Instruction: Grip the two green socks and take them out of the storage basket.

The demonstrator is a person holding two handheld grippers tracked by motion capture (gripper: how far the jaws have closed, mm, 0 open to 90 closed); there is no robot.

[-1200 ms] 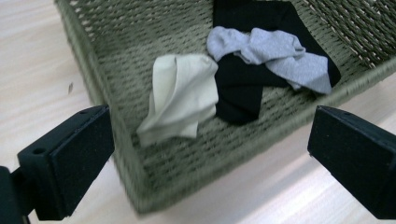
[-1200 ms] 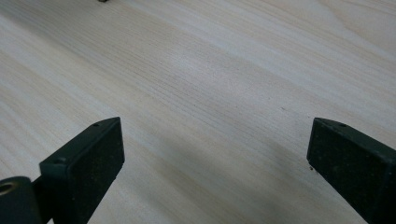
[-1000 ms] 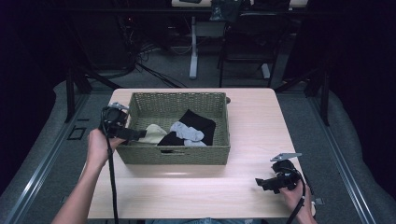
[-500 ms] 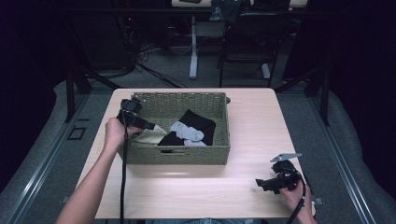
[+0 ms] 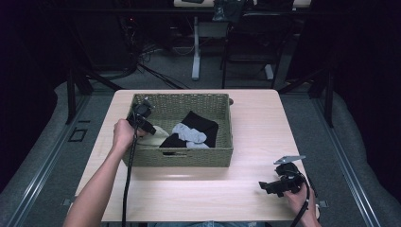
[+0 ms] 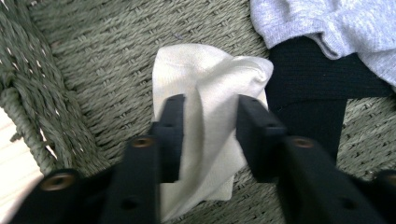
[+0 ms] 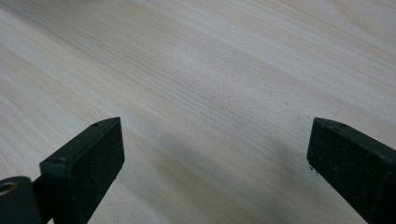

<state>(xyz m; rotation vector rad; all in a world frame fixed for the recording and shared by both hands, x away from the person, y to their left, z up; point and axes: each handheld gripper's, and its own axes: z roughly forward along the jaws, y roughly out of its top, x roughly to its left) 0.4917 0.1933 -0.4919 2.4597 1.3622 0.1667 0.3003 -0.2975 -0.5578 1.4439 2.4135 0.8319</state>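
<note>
Down at the near right corner of the table (image 5: 198, 198), the right gripper (image 5: 273, 187) is resting in the person's hand with its jaws wide apart over bare wood, nothing between them. So that one's just sitting out.

The action is further in, at the left end of the woven basket (image 5: 189, 158). The left gripper (image 6: 208, 133) is reaching down inside, and its jaws have just been closing around a fold of the cream sock (image 6: 210, 93) lying on the basket floor by the left wall. The fabric is bunched between the pads, looks like they're pinching it already.

I'd say this is the grab step, with lifting the sock clear over the rim coming next, which needs a firm pinch first.

Right beside it, a black sock (image 6: 308, 93) and a grey sock (image 6: 336, 28) are lying piled together, touching the cream one, so they could get dragged along.
</note>
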